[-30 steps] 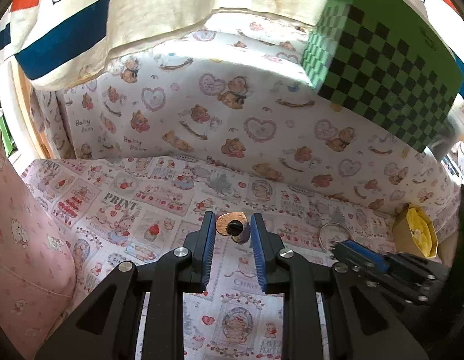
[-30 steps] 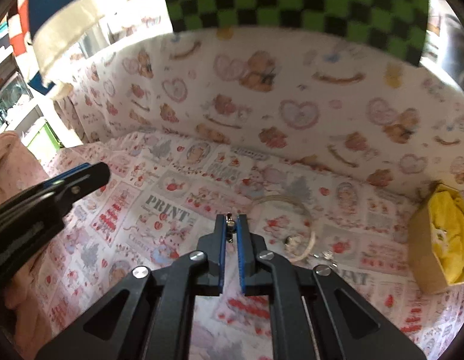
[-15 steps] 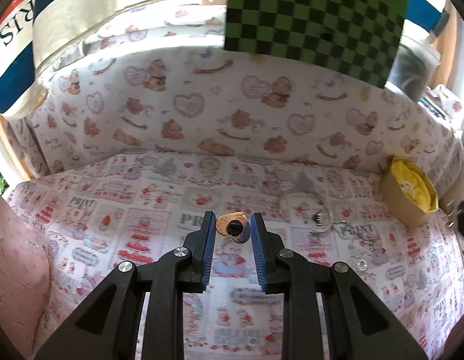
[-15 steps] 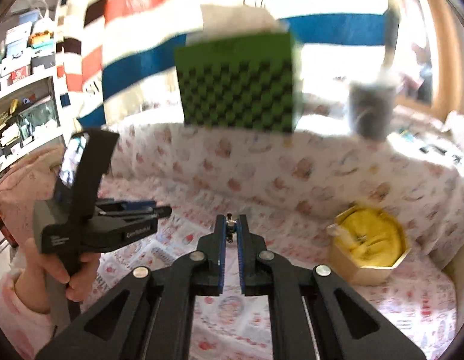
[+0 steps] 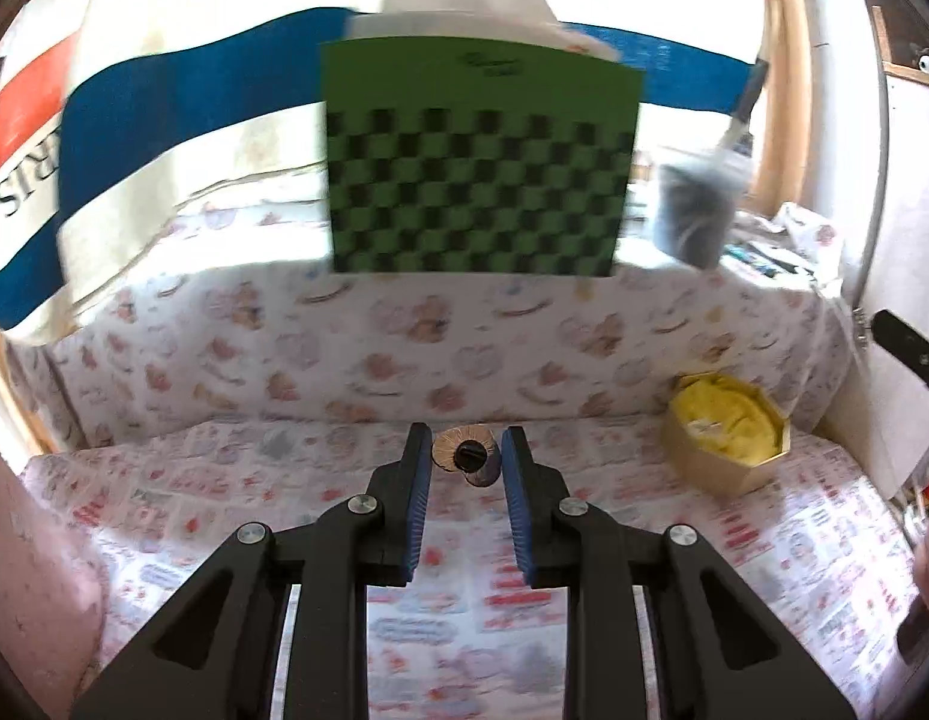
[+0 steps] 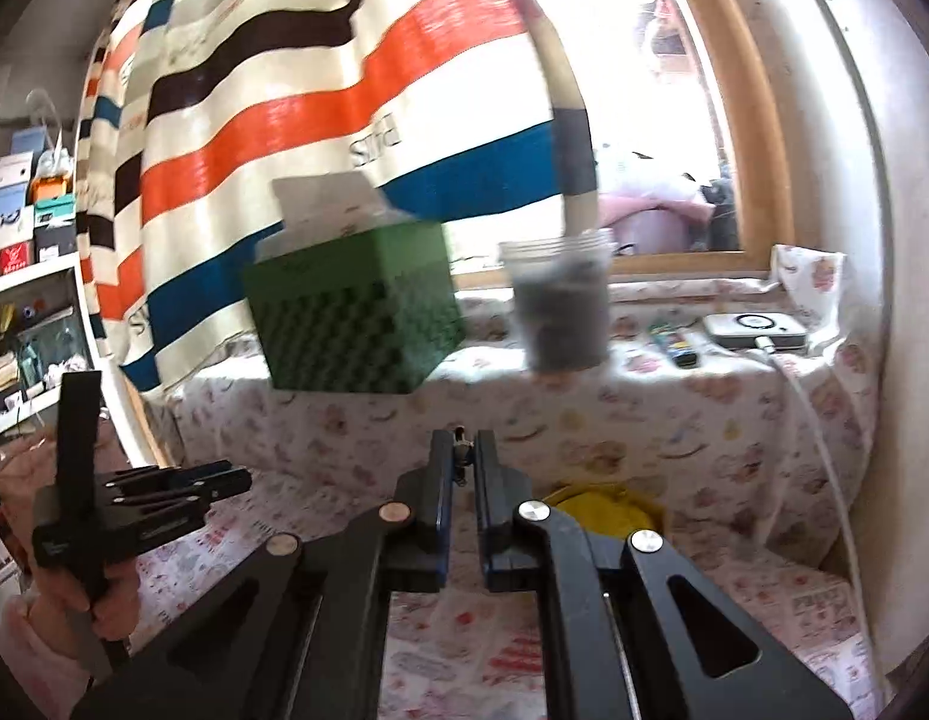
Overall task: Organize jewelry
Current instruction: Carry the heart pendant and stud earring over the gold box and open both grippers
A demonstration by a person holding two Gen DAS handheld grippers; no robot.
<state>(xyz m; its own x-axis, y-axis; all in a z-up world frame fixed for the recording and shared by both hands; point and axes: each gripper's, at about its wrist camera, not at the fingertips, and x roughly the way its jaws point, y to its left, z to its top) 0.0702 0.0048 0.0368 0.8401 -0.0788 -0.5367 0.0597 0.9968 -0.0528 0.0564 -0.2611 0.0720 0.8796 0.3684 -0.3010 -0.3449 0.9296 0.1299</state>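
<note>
My left gripper (image 5: pixel 466 450) is shut on a round copper-coloured jewelry piece with a dark centre (image 5: pixel 466 457) and holds it above the printed cloth. My right gripper (image 6: pixel 461 441) is shut on a small metal jewelry piece (image 6: pixel 460 443) that pokes out at the fingertips. The left gripper also shows in the right wrist view (image 6: pixel 224 480), held by a hand at the left. A gold octagonal box with yellow lining (image 5: pixel 725 432) sits open at the right; it also shows in the right wrist view (image 6: pixel 602 507), just behind my right gripper.
A green checkered box (image 5: pixel 476 162) and a clear cup of dark stuff (image 5: pixel 698 210) stand on the raised ledge at the back. A striped cloth (image 6: pixel 344 96) hangs behind. A white device with a cable (image 6: pixel 752 330) lies on the ledge at the right.
Both grippers have lifted and tilted up, away from the cloth. The bracelet on the cloth has dropped out of view. Each gripper still holds its piece.
</note>
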